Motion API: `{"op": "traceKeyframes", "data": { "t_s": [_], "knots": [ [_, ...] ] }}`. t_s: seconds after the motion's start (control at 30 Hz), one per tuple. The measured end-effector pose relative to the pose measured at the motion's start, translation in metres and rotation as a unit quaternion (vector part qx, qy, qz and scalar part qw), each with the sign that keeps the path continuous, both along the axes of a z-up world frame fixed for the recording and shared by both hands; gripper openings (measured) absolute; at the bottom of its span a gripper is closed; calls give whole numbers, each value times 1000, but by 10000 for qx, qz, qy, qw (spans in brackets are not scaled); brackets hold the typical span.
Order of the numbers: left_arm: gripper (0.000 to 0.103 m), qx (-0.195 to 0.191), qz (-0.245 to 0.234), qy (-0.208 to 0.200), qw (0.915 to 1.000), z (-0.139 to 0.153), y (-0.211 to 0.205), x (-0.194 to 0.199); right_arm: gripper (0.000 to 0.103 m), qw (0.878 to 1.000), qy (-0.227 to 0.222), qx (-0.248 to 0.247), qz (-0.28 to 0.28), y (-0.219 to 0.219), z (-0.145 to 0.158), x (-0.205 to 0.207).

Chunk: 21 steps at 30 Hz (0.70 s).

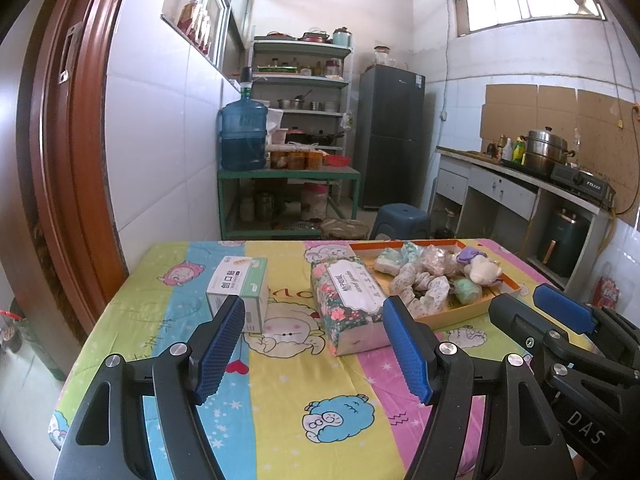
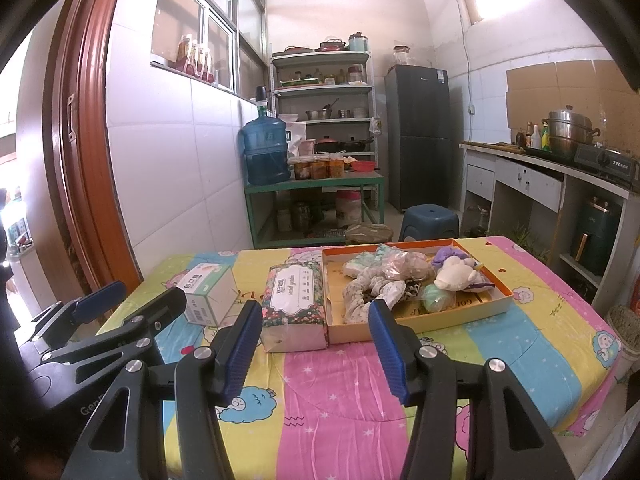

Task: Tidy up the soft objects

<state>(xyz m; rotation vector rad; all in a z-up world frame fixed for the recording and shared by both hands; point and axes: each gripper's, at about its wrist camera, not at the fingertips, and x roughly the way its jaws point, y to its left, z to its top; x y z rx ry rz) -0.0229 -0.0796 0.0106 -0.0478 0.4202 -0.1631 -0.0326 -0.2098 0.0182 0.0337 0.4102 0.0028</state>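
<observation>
Both grippers spread wide, empty — hovering over the table's near edge.
Soft objects [image 2: 400,280] sit heaped in the orange tray [image 2: 496,300], beside the tissue pack [image 2: 294,304]; left gripper [image 1: 314,346] and right gripper [image 2: 316,350] risk snagging several tangled pieces at once.

Open cloth-covered counter [image 2: 340,392] ahead of both tongs, nothing on it. Farther on, blocked by mask box [image 2: 208,294], tissue pack [image 2: 294,304] and tray [image 2: 472,312], pack touching tray, narrow gap beside box.
</observation>
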Motion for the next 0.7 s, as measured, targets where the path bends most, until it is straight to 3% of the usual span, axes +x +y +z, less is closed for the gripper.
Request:
{"op": "traceKeyframes", "data": {
  "t_s": [0.7],
  "knots": [
    [73, 10, -10, 32, 10000, -5, 0, 0, 55, 10000, 8, -2, -1, 0, 0, 1]
  ]
}}
